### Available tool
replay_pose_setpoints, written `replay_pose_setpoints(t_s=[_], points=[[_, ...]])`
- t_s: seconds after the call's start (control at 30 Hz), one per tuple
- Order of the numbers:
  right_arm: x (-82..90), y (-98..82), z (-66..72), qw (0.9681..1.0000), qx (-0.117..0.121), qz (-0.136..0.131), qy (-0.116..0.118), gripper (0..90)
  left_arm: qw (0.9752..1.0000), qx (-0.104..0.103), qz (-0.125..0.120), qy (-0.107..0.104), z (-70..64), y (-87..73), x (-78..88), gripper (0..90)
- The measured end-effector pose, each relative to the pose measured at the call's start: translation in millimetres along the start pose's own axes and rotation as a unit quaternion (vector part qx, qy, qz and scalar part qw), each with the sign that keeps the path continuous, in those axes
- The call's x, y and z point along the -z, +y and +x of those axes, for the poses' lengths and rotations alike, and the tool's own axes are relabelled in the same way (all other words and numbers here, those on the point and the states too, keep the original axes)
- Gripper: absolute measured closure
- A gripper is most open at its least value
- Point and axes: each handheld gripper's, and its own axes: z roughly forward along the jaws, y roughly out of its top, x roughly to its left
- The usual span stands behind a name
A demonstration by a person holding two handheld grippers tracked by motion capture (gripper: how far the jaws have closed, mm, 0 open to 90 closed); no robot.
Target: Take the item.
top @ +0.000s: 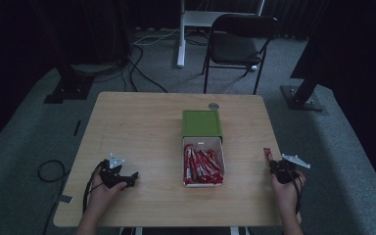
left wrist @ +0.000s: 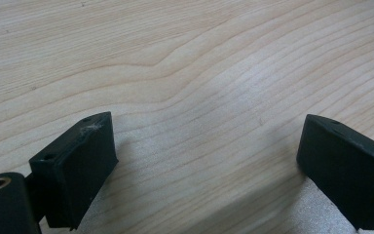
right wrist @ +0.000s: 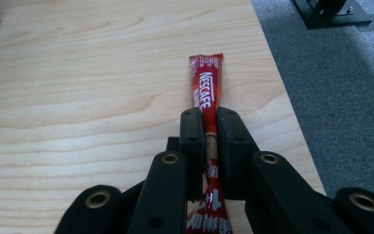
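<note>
We see the right claw (right wrist: pixel 209 127) clenched on a thin coffee stick (right wrist: pixel 207 90) near the tabletop (top: pixel 142 127) edge. We judge it could slip or fall off; the left claw (left wrist: pixel 209 161) rests released.

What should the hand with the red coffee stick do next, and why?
Probably open the jaws and let go. The right gripper is shut on the red stick, which already seems to lie low over the table near its right edge, away from the white box of sticks.

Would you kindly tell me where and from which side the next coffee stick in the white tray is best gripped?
Grip a top coffee stick at mid-length, across its narrow width, coming straight down: the sticks lie flat and packed lengthwise in the white tray, whose walls probably block a side approach.
</note>
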Motion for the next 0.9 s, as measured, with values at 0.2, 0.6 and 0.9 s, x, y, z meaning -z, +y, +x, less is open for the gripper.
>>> replay_pose_setpoints(t_s=[0.2, 0.6, 0.9], points=[[-3.0, -2.0, -1.6, 0.9999, 0.003, 0.010, 0.004, 80.7, 1.0000, 0.000, 0.000, 0.000, 0.0, 0.0, 0.0, 8.2], [3.3, 2.4, -3.3, 0.9999, 0.003, 0.000, 0.010, 74.3, 1.0000, 0.000, 0.000, 0.000, 0.0, 0.0, 0.0, 8.2], [9.9, 9.1, -6.3, 0.9994, 0.005, -0.016, 0.031, 57.7, 1.0000, -0.001, 0.000, 0.000, 0.2, 0.1, 0.0, 8.2]])
